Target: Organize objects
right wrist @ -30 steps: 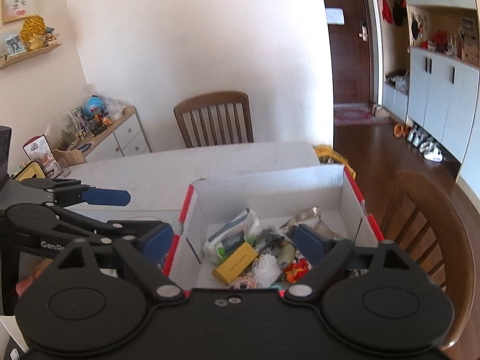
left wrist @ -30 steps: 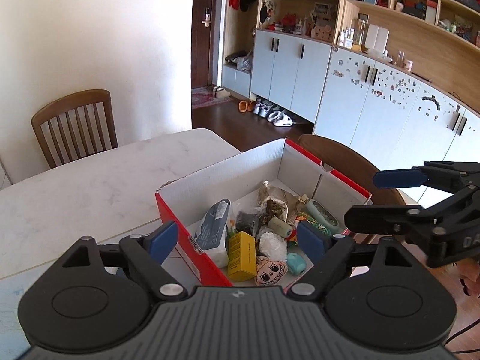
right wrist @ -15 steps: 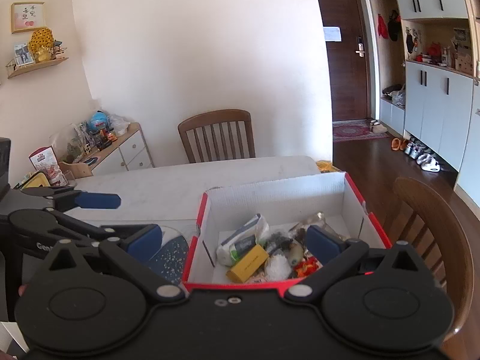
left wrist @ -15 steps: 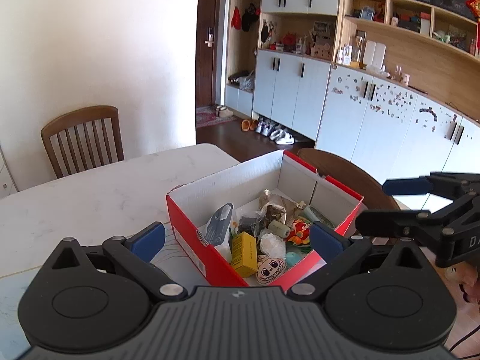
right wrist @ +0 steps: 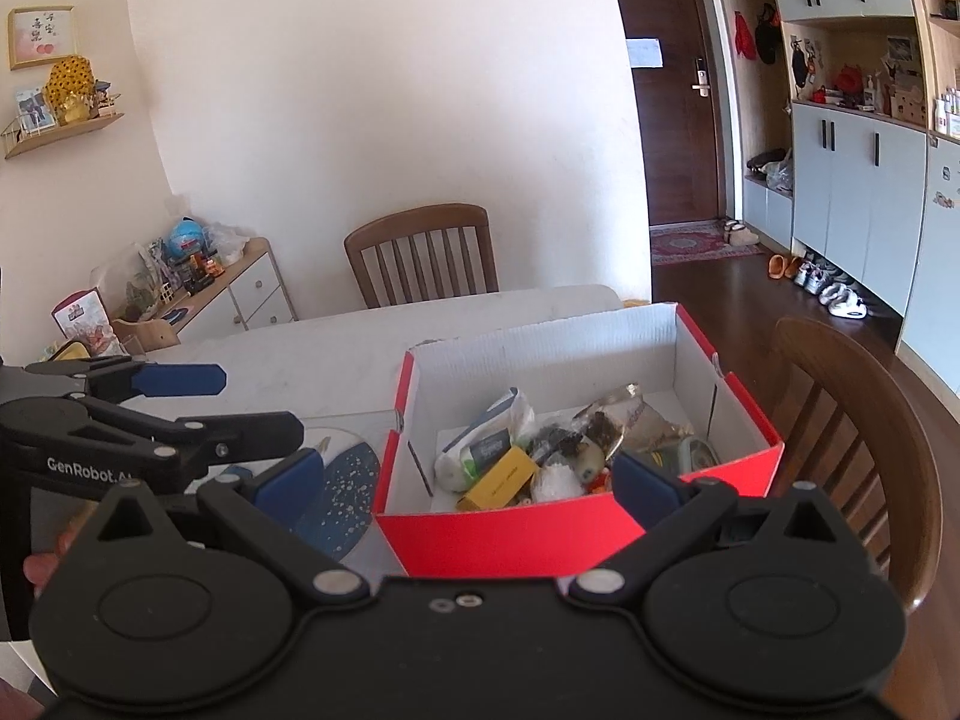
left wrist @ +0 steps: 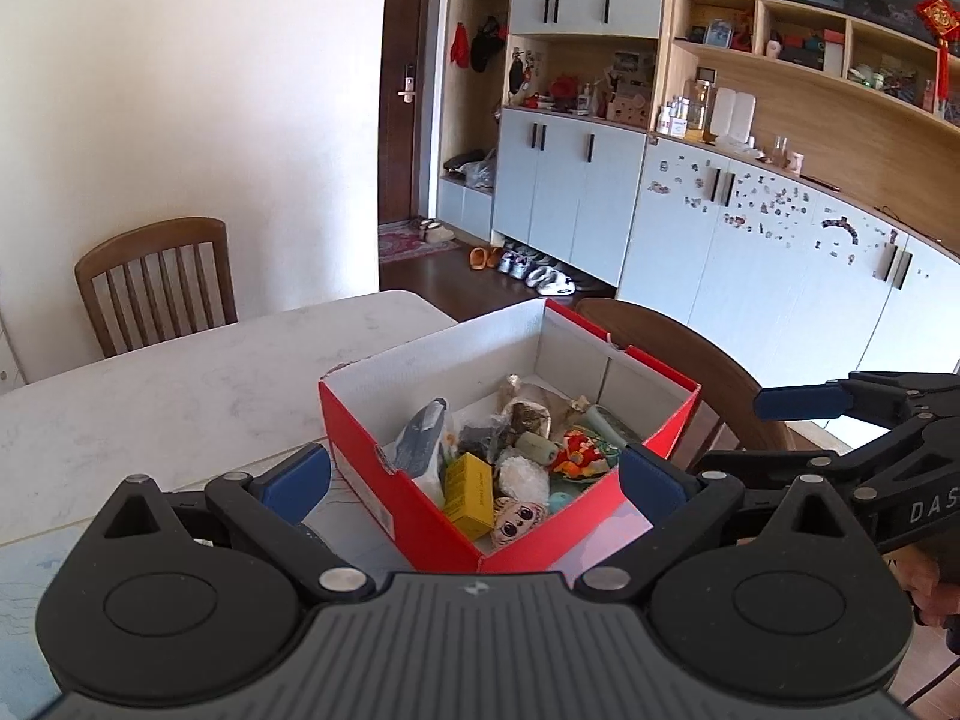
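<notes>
A red shoebox [left wrist: 384,468] with white inner walls stands on the marble table. It holds several small things, among them a yellow carton [left wrist: 471,495], a doll-face toy [left wrist: 519,516], a white pouch [left wrist: 420,438] and a red-orange toy [left wrist: 579,456]. My left gripper [left wrist: 474,474] is open, held back from the box's near corner with nothing between its fingers. My right gripper [right wrist: 467,483] is open too, empty, facing the red front wall of the shoebox [right wrist: 510,534]. Each gripper shows in the other's view: the right gripper [left wrist: 774,429], the left gripper [right wrist: 222,405].
One wooden chair [left wrist: 156,282] stands at the table's far side and another chair [right wrist: 858,420] right beside the box. A blue speckled glass disc [right wrist: 342,492] lies left of the box. A low sideboard [right wrist: 240,294] with clutter stands by the wall; cabinets line the right.
Both grippers have drawn back from the box, which now sits farther off in both views. Their jaws have spread a little wider. The box's contents have not moved.
</notes>
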`<action>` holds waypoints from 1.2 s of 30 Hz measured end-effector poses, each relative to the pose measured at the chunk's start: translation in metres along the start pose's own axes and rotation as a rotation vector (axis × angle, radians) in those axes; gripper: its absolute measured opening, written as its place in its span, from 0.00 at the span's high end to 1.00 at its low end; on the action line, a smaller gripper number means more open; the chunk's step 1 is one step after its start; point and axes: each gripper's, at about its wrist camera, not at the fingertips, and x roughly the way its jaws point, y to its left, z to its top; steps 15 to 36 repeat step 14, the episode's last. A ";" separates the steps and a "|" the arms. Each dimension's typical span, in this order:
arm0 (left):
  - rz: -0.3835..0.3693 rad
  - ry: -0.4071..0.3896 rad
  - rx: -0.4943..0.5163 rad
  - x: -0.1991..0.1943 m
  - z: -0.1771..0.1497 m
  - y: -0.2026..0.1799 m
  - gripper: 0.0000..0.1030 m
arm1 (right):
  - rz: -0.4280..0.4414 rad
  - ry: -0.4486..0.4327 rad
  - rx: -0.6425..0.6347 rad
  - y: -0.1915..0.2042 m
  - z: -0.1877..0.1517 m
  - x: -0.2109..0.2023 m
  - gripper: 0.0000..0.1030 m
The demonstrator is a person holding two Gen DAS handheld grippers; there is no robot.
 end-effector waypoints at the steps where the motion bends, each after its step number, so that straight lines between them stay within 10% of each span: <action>1: 0.002 -0.002 0.003 -0.001 0.000 -0.001 0.00 | -0.002 -0.001 0.002 0.000 -0.001 -0.001 0.01; 36: 0.011 -0.019 -0.005 -0.009 -0.003 0.010 0.00 | -0.017 -0.005 0.025 0.005 -0.004 -0.003 0.01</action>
